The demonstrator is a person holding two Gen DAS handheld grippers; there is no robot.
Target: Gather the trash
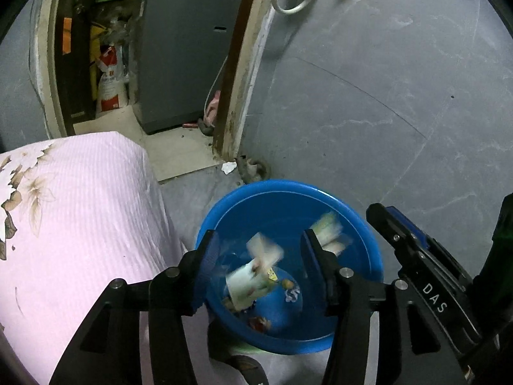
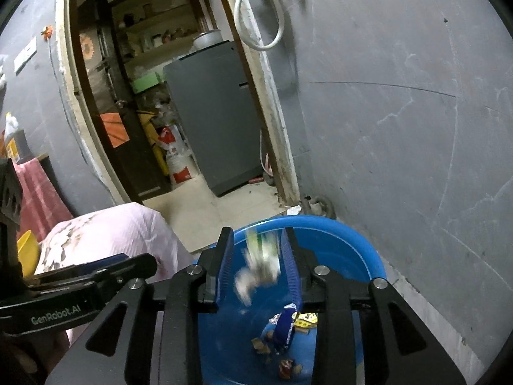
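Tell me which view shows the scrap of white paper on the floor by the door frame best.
The left wrist view: the white paper scrap lies in plain sight at the foot of the door frame, beyond the blue basin. The right wrist view shows only a sliver above the basin's rim.

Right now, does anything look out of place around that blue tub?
Yes: a crumpled white scrap lies on the floor by the door frame, outside the blue tub that holds the other wrappers. Blurred papers are dropping in.
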